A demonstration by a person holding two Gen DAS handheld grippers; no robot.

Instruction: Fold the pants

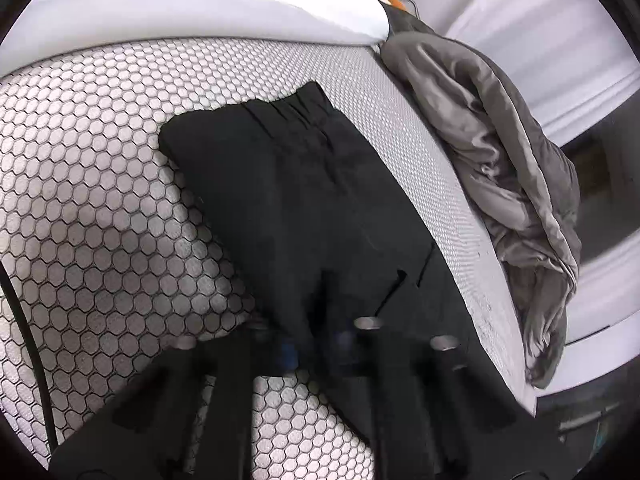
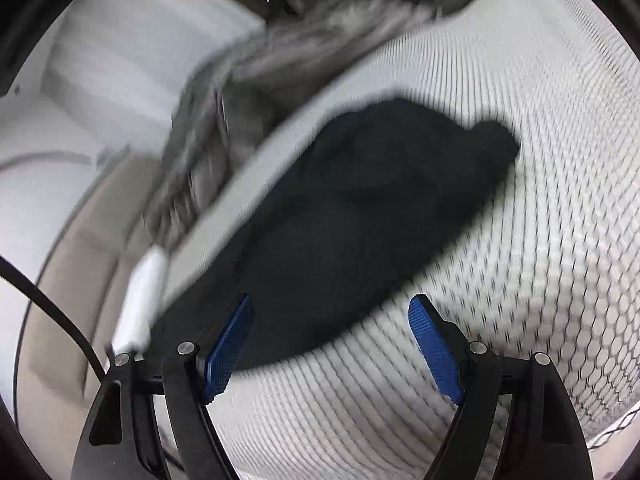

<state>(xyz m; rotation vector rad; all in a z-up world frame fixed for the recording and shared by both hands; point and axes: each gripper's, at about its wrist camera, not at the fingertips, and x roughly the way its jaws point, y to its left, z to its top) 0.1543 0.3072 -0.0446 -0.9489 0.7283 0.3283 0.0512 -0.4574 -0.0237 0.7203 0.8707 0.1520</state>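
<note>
On a bed covered with a white sheet printed in black hexagons (image 1: 100,208), a pair of black pants (image 1: 288,184) lies folded lengthwise near the mattress edge, its gathered waistband at the far end in the left wrist view. At the lower end of that view the left gripper (image 1: 316,350), blurred, has its jaws clenched together over the dark cloth; whether any fabric is caught between them cannot be told. A crumpled grey blanket (image 1: 508,168) hangs just beside the pants, over the side of the bed, and a white pillow (image 1: 192,12) lies beyond the waistband. Seen from the right wrist view, which is smeared by motion, the right gripper (image 2: 330,344) hovers with jaws released and spread wide, its blue pads (image 2: 230,352) bare, the near end of the pants showing between them and nothing grasped
</note>
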